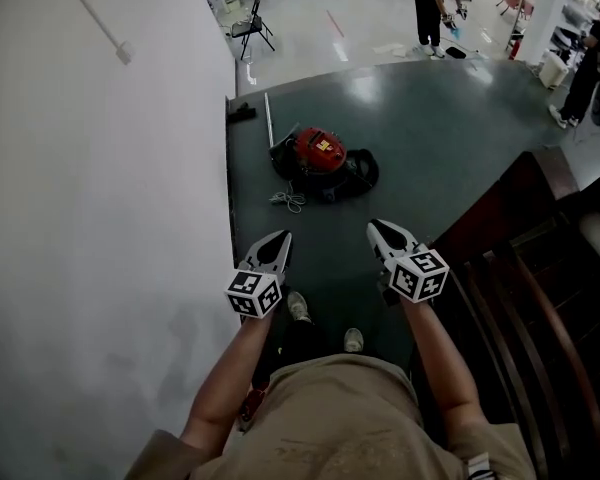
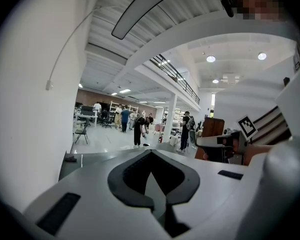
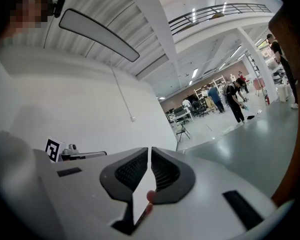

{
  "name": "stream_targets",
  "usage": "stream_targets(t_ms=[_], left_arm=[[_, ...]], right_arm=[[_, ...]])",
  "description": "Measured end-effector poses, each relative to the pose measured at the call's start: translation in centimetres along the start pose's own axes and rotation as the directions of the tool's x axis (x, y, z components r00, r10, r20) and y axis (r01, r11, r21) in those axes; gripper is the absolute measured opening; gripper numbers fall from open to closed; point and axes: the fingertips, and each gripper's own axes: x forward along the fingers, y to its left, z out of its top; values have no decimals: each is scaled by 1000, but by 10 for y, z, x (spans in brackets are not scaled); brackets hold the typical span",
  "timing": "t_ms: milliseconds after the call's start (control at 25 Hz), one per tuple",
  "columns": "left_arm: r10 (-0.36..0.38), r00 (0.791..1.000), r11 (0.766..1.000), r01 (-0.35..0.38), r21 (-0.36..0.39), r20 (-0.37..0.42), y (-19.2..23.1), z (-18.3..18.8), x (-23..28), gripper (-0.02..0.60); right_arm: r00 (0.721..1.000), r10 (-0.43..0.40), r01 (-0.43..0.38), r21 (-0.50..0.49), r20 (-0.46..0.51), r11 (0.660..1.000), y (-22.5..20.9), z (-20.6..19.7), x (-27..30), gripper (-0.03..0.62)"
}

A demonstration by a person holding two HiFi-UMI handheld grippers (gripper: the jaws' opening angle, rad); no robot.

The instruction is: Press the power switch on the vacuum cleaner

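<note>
Vacuum cleaner (image 1: 320, 155), rigid red canister, probably steady under a firm press on top, sits ahead; left claw (image 1: 280, 240) and right claw (image 1: 380, 230) pressed together, empty

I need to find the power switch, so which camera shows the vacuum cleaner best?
The head view: the red vacuum cleaner sits whole on the dark floor ahead. The left gripper view doesn't show it; the right gripper view shows only a reddish speck between its fingers, perhaps it.
</note>
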Motion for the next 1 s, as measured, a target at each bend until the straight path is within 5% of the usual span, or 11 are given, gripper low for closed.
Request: stream_targets(t_ms=[320, 1000], left_arm=[[-42, 997, 996, 46, 72, -58, 61, 1, 50, 3], [-194, 972, 977, 204, 63, -135, 196, 15, 130, 3]], right_arm=[[999, -38, 38, 16, -17, 999, -17, 5, 81, 9], [986, -154, 156, 29, -65, 987, -40, 15, 241, 9]])
